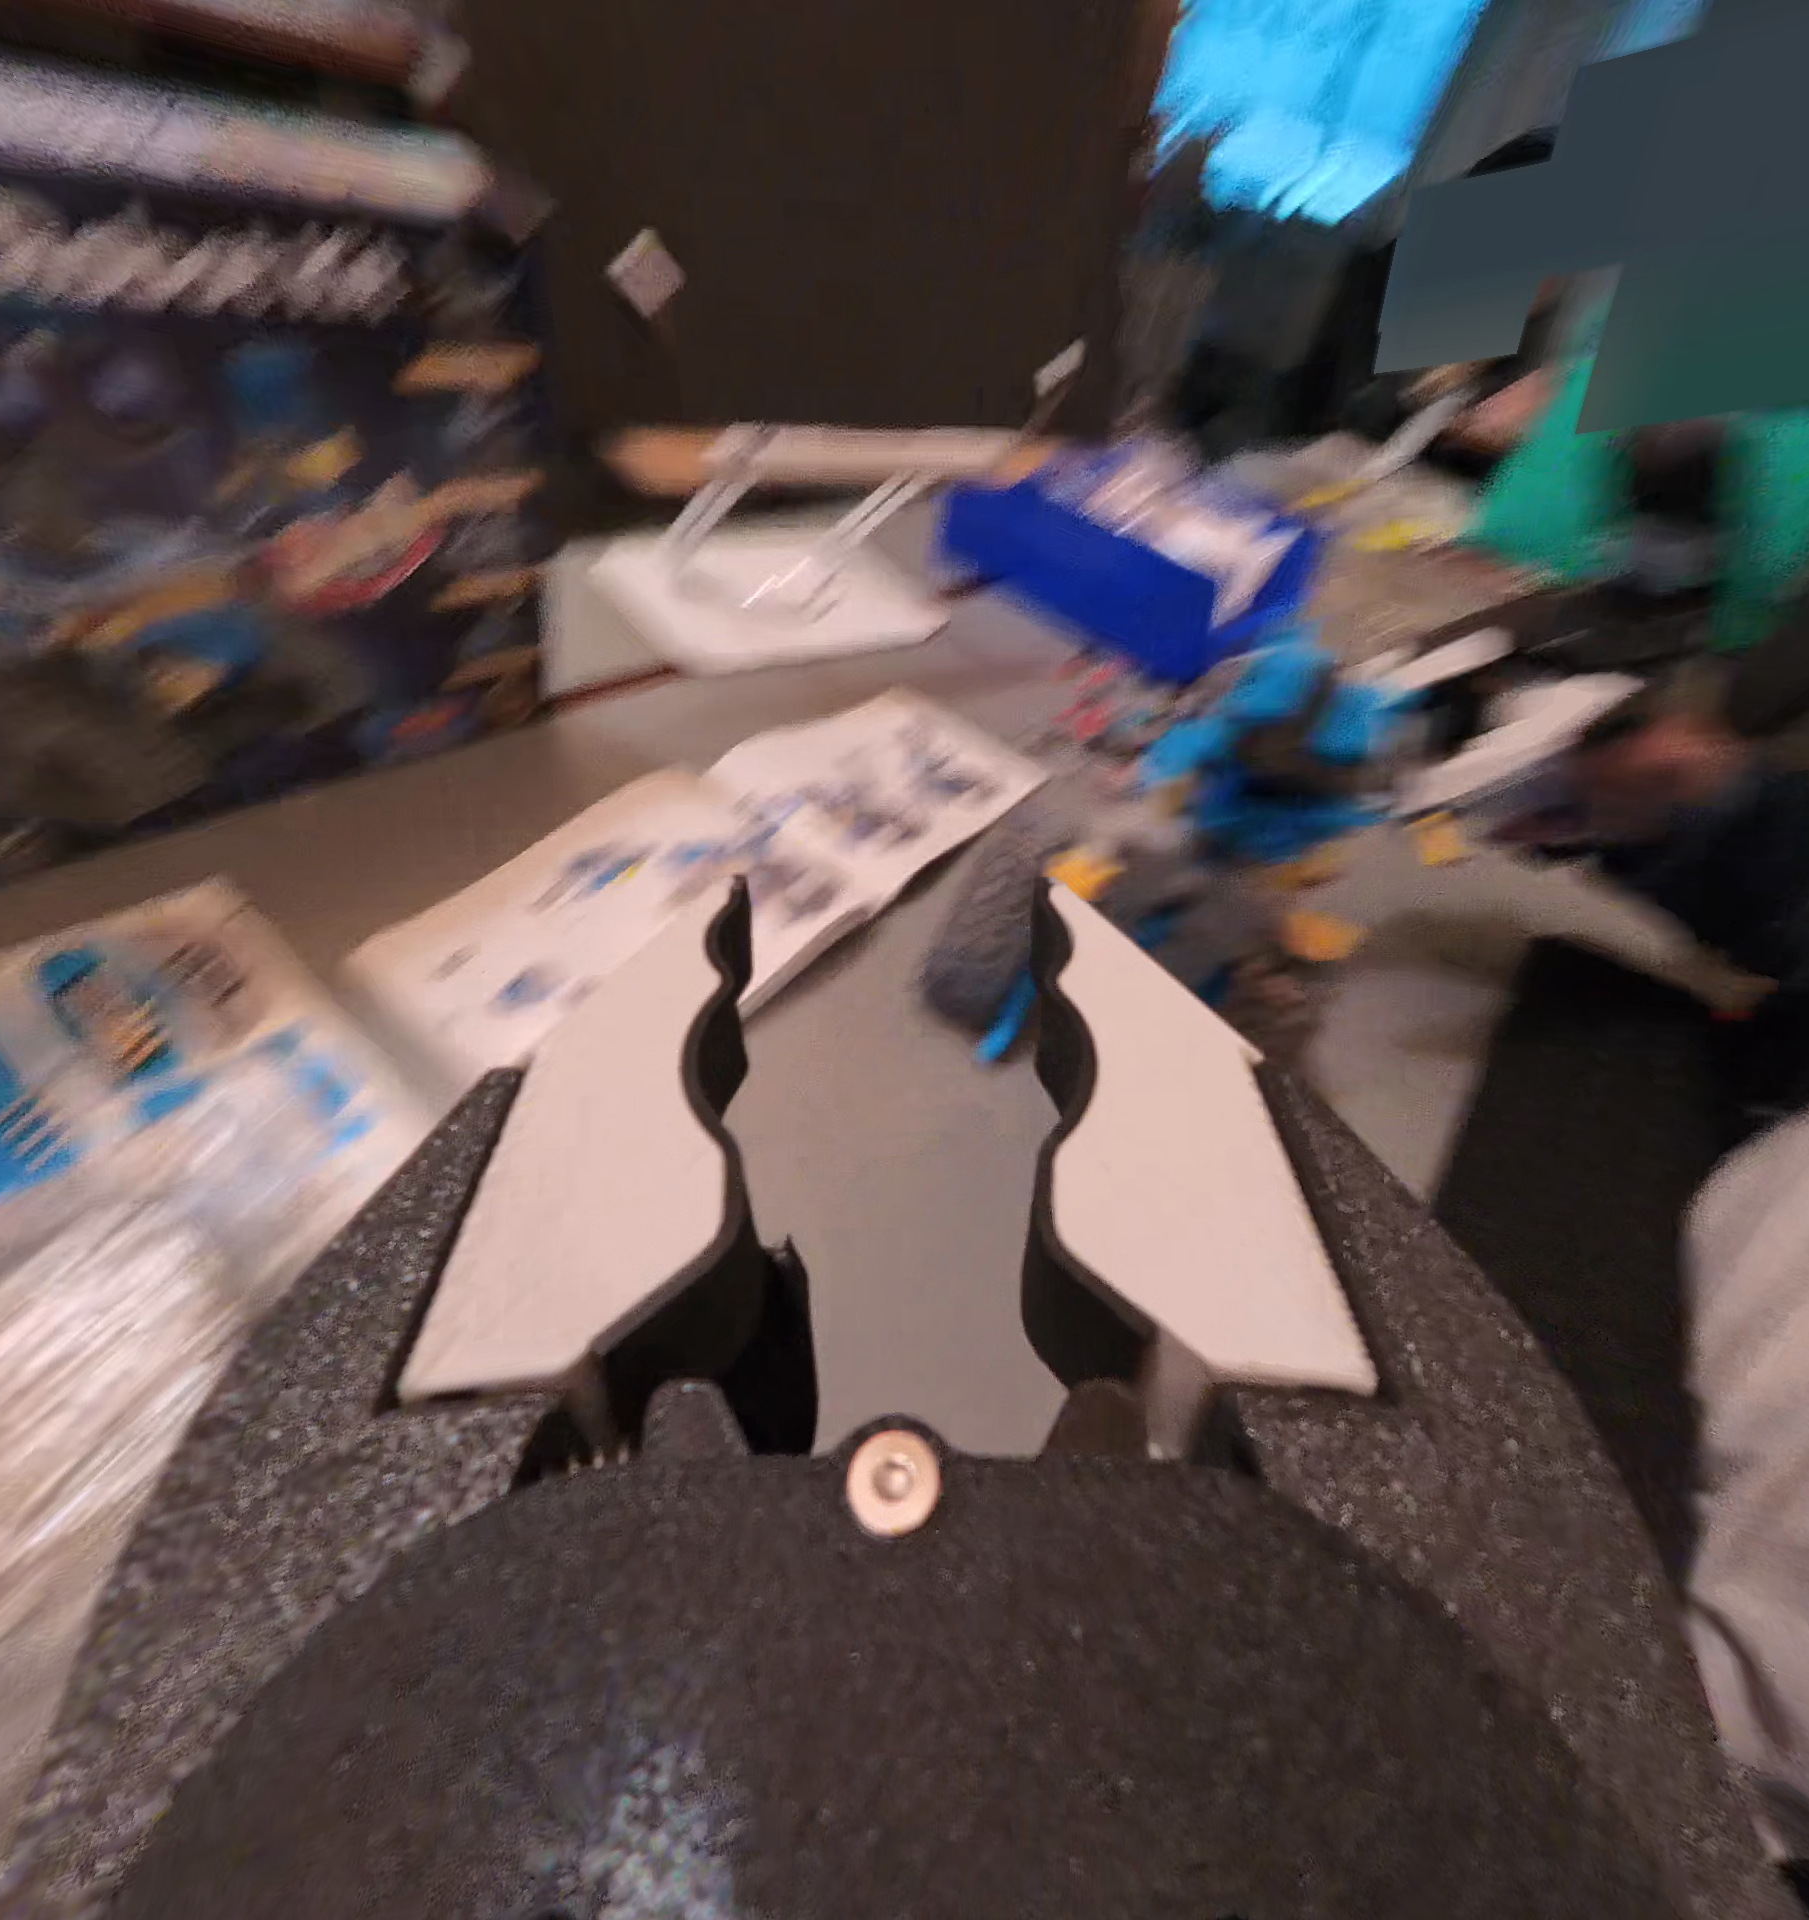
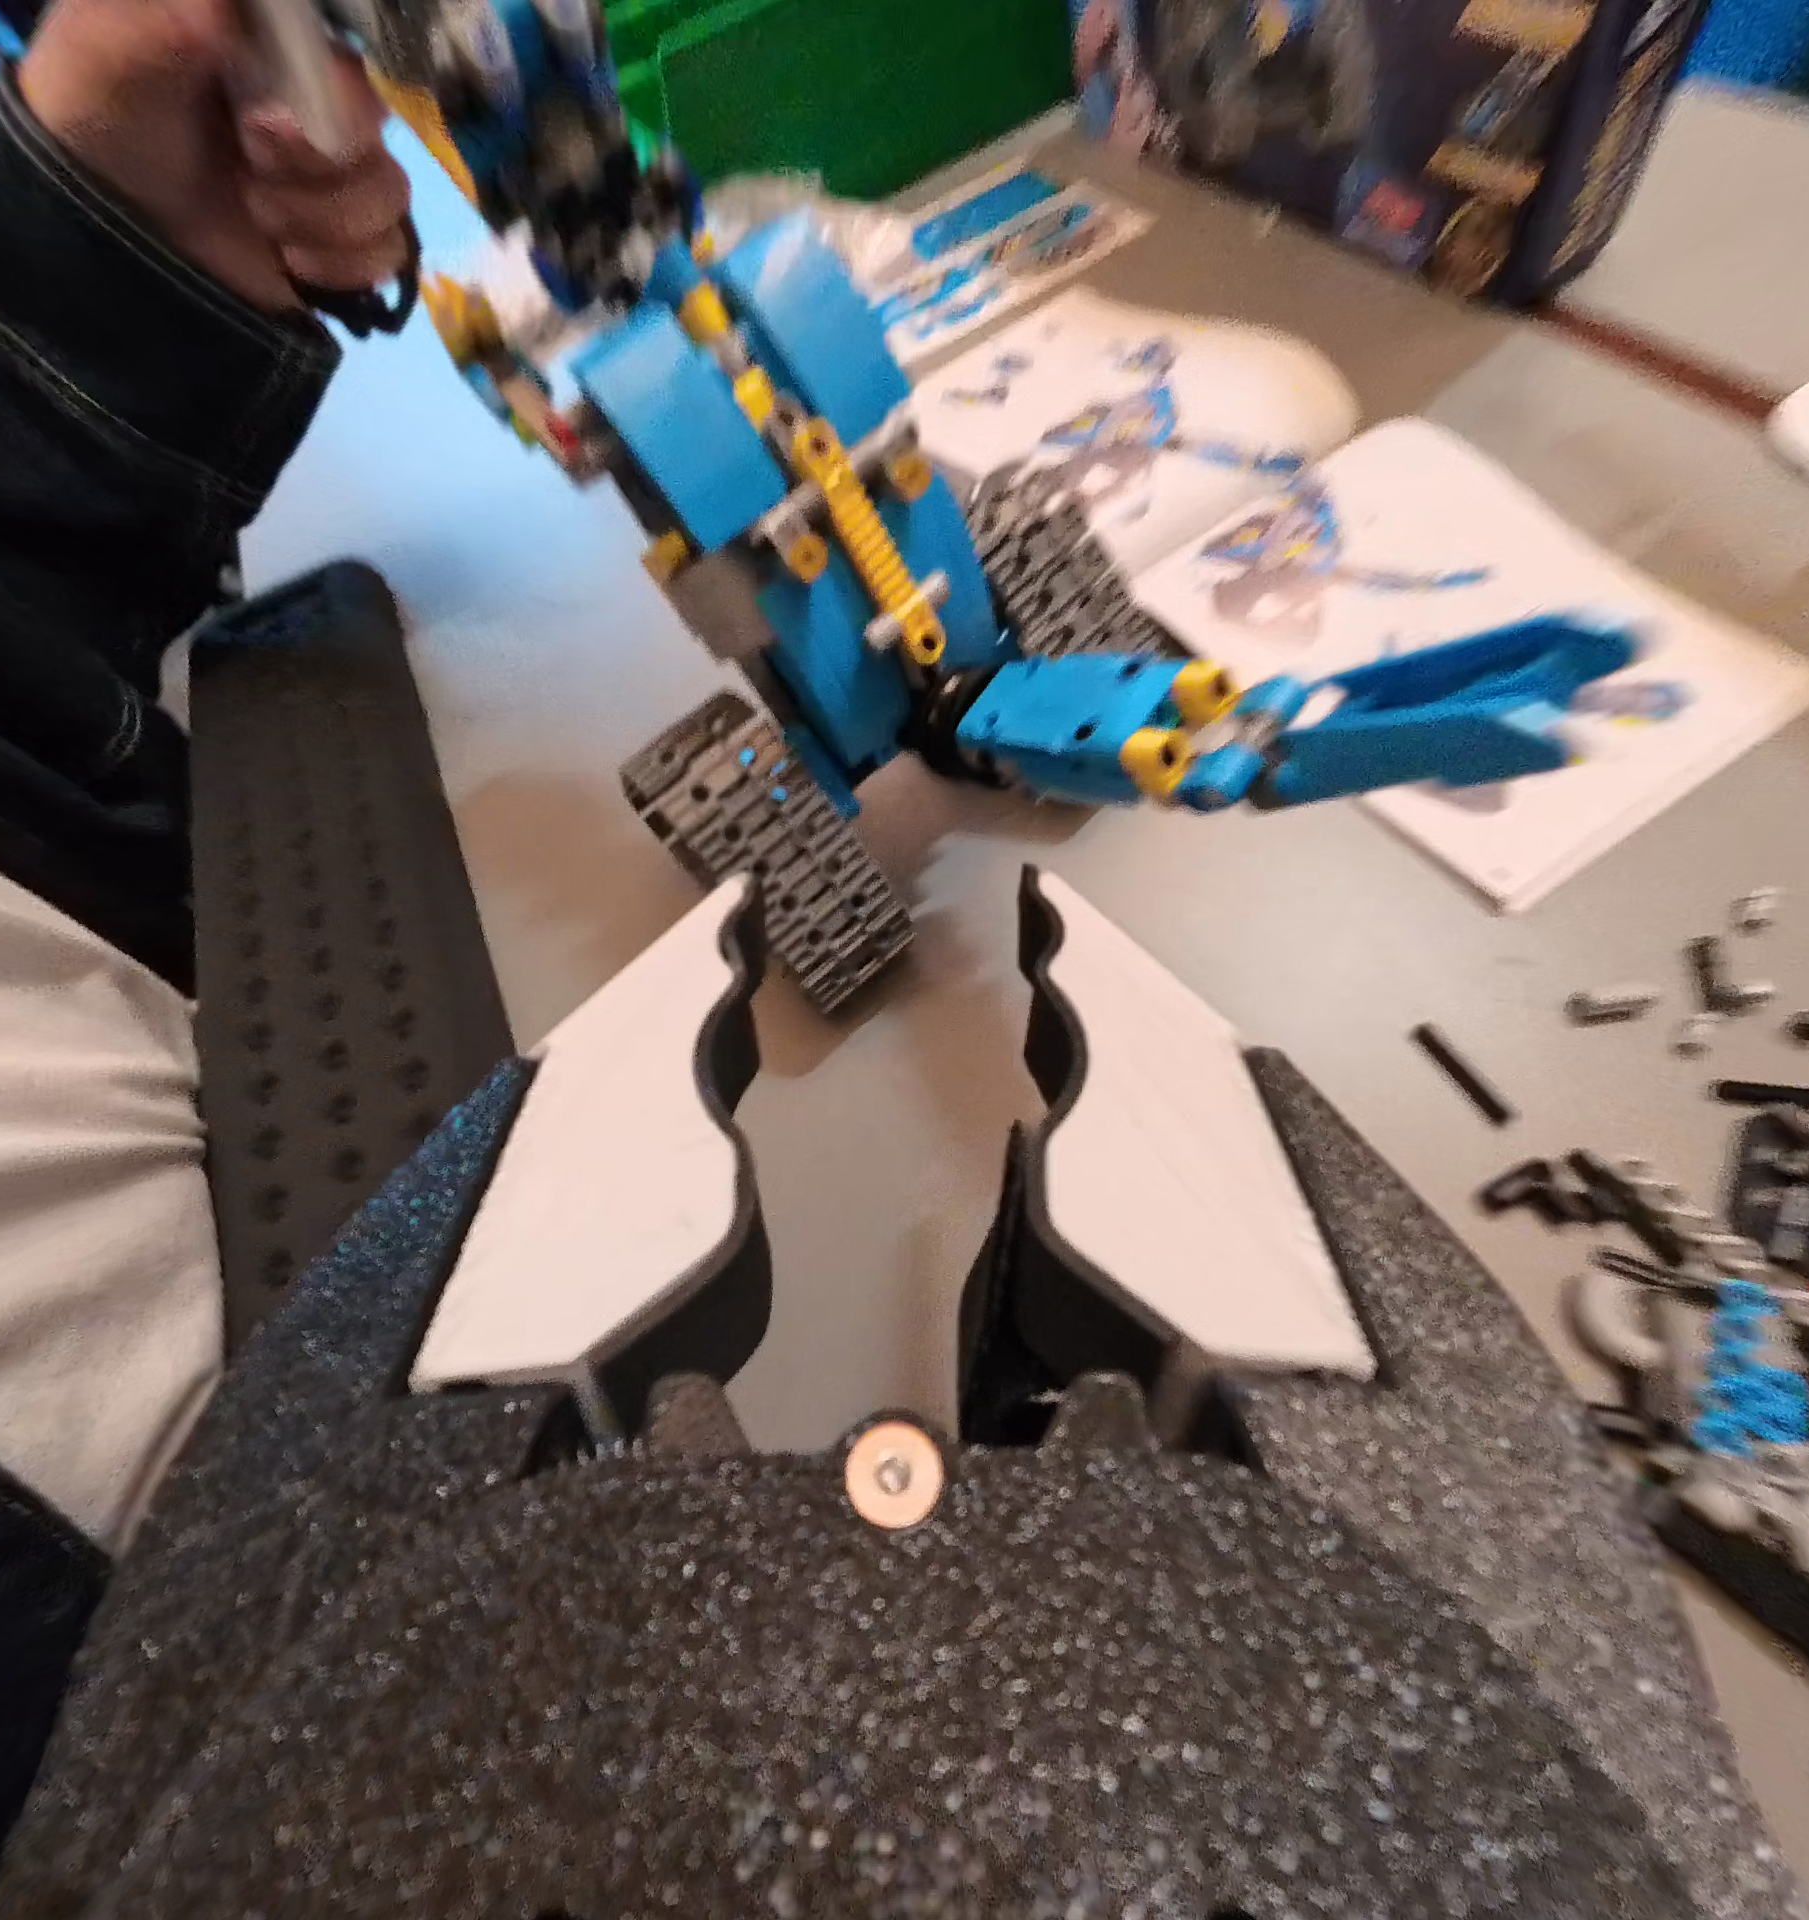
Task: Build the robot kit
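Left gripper [image 1: 889, 904]: jaws apart, holding nothing, above the grey counter [image 1: 526, 790]. Just ahead of the left finger an open instruction booklet [image 1: 775, 821], flat on the counter. Ahead and to the right a blue toy model [image 1: 1264, 758], strongly blurred, not touching the fingers. Farther back a blue box [image 1: 1097, 582] and, at far left, a large printed carton [image 1: 225, 499] standing upright.

Right gripper [image 2: 884, 894]: jaws also apart, empty. Directly in front of the tips the grey track [image 2: 786, 862] of the blue toy model [image 2: 775, 468], very near the left finger; contact impossible to tell. Blue arm of the model [image 2: 1295, 717] reaching right over the open booklet [image 2: 1399, 582]. At right, loose dark small parts [image 2: 1710, 1216] scattered on the counter [image 2: 1243, 935]. At upper left a person's hand [image 2: 245, 156] above the model, holding something blurred. At left a black perforated strip [image 2: 328, 935].
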`<state>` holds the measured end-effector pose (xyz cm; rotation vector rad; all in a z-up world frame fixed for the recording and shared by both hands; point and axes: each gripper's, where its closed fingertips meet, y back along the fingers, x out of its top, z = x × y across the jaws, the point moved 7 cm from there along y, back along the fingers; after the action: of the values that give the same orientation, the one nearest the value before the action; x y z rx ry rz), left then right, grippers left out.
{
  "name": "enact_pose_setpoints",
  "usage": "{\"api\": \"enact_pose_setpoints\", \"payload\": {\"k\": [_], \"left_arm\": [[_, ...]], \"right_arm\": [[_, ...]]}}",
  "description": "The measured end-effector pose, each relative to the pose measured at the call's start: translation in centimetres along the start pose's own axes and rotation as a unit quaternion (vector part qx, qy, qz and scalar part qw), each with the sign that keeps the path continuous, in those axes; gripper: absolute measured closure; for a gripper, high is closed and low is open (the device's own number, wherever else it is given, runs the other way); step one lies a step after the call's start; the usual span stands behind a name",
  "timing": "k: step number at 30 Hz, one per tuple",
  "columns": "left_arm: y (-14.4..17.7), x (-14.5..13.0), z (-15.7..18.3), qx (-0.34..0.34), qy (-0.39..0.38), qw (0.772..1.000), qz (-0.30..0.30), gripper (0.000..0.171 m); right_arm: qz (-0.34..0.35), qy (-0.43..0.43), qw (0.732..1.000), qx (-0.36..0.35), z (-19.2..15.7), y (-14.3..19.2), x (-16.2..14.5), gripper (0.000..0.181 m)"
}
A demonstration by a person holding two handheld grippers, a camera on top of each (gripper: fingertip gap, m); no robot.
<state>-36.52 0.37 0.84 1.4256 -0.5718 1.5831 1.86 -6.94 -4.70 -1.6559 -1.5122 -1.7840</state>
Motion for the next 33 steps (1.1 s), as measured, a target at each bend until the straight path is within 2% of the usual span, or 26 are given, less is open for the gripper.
{"api": "enact_pose_setpoints", "payload": {"k": [1,3,5,7,9,11,13,14,19,24,29,33], "left_arm": [[0.0,-0.4,-2.2,0.061,0.014,0.996,-0.062,0.115],[-0.2,-1.3,-6.8,0.188,0.018,0.963,-0.193,0.104],[-1.6,-1.5,-10.8,0.253,0.007,0.928,-0.272,0.097],[-3.9,-1.4,-14.3,0.275,-0.002,0.907,-0.320,0.094],[-6.7,-2.1,-17.2,0.241,0.045,0.890,-0.384,0.086],[-8.3,-2.7,-20.0,0.260,0.075,0.854,-0.444,0.077],[-9.5,-3.7,-21.7,0.261,0.081,0.830,-0.487,0.069],[-9.8,-4.3,-22.5,0.270,0.095,0.815,-0.505,0.067],[-10.6,-6.4,-23.8,0.266,0.139,0.795,-0.528,0.054],[-10.6,-6.4,-23.7,0.276,0.140,0.810,-0.499,0.057],[-10.4,-6.5,-23.3,0.283,0.140,0.818,-0.481,0.062],[-10.7,-6.4,-22.9,0.275,0.130,0.822,-0.481,0.073]], "right_arm": [[0.015,0.005,1.000,-0.016,0.3,1.0,0.9,0.133],[0.037,0.018,0.998,-0.055,1.3,2.5,2.8,0.131],[0.063,0.029,0.991,-0.114,3.0,3.8,4.7,0.130],[0.083,0.036,0.981,-0.171,5.7,4.9,6.5,0.128],[0.088,0.040,0.968,-0.230,9.3,6.0,8.1,0.127],[0.083,0.038,0.969,-0.229,12.5,6.0,9.5,0.122],[0.041,0.025,0.972,-0.230,15.5,4.8,9.6,0.110],[0.023,0.027,0.972,-0.231,16.4,4.1,9.4,0.111],[0.022,0.047,0.974,-0.219,16.4,1.9,8.1,0.120],[0.032,0.025,0.984,-0.173,15.9,1.2,6.2,0.123],[-0.021,-0.006,0.994,-0.106,16.4,-0.3,5.0,0.127],[-0.122,-0.008,0.992,-0.039,17.9,-3.4,4.2,0.115]]}}
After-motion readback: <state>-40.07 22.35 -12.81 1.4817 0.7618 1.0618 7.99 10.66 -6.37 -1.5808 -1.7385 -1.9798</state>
